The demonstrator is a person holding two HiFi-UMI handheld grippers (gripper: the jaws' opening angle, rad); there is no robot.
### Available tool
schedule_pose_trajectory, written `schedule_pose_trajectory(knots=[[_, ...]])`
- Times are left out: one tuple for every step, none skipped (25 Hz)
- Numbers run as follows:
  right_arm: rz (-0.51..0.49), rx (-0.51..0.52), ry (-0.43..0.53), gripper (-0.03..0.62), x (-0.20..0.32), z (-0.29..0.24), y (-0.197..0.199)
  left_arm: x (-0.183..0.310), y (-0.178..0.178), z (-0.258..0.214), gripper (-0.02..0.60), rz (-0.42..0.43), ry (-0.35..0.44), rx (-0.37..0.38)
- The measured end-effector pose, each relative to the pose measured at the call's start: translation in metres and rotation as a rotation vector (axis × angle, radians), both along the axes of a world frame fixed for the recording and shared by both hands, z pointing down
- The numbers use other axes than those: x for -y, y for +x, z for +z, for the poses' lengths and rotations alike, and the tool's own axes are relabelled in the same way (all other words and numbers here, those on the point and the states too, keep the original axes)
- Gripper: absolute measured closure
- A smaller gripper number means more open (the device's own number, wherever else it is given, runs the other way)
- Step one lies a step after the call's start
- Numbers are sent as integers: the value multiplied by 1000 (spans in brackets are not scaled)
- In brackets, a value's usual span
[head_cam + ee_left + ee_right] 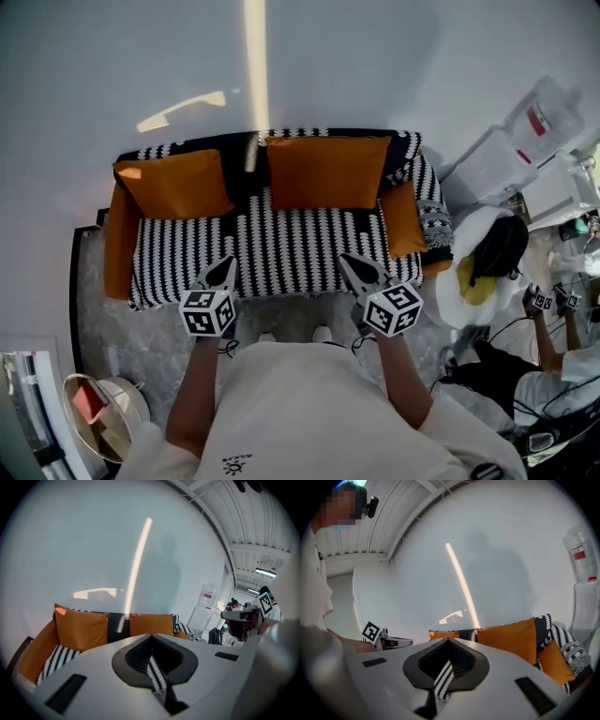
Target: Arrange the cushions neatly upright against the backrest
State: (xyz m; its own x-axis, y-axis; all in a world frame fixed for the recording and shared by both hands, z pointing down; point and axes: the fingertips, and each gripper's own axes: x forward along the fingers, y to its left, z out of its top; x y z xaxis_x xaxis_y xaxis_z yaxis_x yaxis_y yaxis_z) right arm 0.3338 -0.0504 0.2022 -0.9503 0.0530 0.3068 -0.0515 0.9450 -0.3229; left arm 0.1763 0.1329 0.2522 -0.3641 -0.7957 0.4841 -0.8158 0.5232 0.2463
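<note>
A black-and-white patterned sofa (281,248) stands against a pale wall. Two large orange cushions lean upright on its backrest: the left cushion (176,183) (80,629) and the middle cushion (326,171) (151,624) (508,639). A smaller orange cushion (403,220) (557,660) stands against the right armrest, and another orange cushion (119,239) (35,651) lines the left armrest. My left gripper (221,272) (151,656) is shut and empty above the seat's front edge. My right gripper (359,270) (446,660) is likewise shut, holding nothing, over the seat's front right.
A patterned throw (433,211) drapes over the right armrest. A seated person (525,375) with grippers sits on the floor at right, near a black bag (497,248) and a white water dispenser (525,141). A bin (103,412) stands at lower left.
</note>
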Motion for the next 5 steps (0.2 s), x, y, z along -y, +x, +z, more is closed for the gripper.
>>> schedule_pose_trajectory(knots=[[9,2,2,572,2,0,0,0,-2,0,563,-3,2,0],[18,4,6,572,4,-1,0,-1,-3,-1,563,-6,5,2],[25,5,11,572,4,-1,0,-2,-6,-2,563,-7,10,4],[31,6,15,572,5,-2,-1,-4,-8,-3,563,-9,14,7],[37,7,20,572,5,-2,-1,-6,-10,-4,563,-10,19,10]])
